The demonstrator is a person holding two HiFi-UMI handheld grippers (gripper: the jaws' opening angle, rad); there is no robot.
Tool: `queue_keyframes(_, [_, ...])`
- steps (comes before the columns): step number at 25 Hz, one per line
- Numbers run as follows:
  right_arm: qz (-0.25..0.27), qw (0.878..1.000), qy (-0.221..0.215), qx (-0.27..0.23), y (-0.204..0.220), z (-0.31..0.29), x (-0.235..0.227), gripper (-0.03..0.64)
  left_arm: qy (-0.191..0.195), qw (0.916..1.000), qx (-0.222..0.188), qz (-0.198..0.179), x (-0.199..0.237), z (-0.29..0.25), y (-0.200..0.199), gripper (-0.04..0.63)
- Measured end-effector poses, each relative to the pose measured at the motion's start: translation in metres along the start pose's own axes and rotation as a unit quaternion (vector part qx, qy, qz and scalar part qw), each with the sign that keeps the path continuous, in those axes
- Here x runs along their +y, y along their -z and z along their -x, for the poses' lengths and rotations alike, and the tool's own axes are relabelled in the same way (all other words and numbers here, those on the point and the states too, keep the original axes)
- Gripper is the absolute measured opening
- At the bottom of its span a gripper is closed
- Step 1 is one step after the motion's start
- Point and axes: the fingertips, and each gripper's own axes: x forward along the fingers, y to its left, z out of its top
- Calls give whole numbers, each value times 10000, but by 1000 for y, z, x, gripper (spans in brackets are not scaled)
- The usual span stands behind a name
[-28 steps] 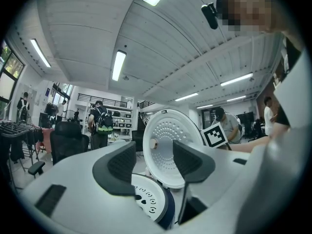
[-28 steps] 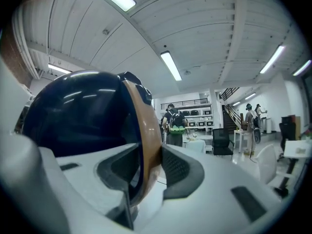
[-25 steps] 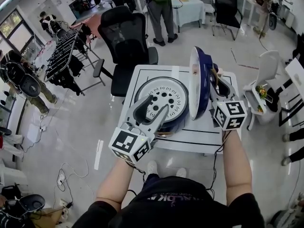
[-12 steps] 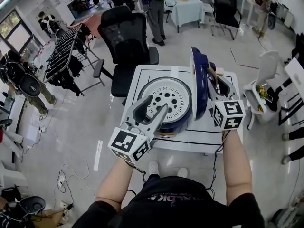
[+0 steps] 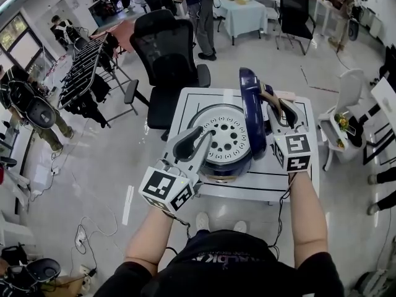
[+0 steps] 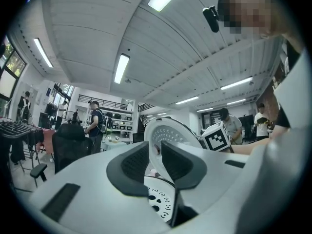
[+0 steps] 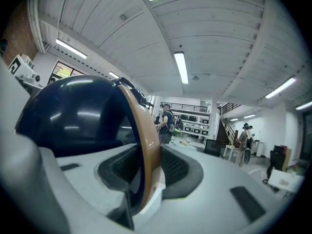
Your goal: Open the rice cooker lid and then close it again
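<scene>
Right gripper view: the stiff, glossy, probably heavy lid (image 7: pixel 68 116) is clamped by its handle (image 7: pixel 140 130), the surest hold, in the right gripper (image 7: pixel 146 167); the left gripper (image 6: pixel 155 162) jaws, just closing, are left slightly apart, empty.

The left gripper (image 5: pixel 199 142) and right gripper (image 5: pixel 274 107) are moulded grey, black-padded, marker-cubed; at six o'clock a dark short-sleeved top (image 5: pixel 216 262) is worn.

One rice cooker (image 5: pixel 228 142) with one lid (image 5: pixel 250 107) is counted. One white table (image 5: pixel 190 99) is registered beneath it. One black office chair (image 5: pixel 167 45) is placed directly behind that table. One clothes rack (image 5: pixel 83 73) is noted at the left. One cloth-covered table (image 5: pixel 244 14) is noted farther back.
</scene>
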Motion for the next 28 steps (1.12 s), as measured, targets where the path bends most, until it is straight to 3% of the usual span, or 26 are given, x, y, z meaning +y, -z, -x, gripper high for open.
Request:
queue_keyframes(4, [261, 9996, 18, 50, -8, -6, 15, 121, -72, 9999, -84, 34, 14, 8, -7, 3])
queue_keyframes(9, [667, 9976, 8, 165, -21, -18, 58, 123, 19, 9997, -203, -129, 43, 25, -28, 3])
queue_keyframes(16, [1251, 9916, 4, 337, -20, -24, 63, 127, 278, 9978, -321, -519, 34, -8, -62, 3])
queue_keyframes(28, [2476, 9665, -102, 663, -11, -41, 116, 135, 468, 9981, 93, -385, 57, -23, -31, 3])
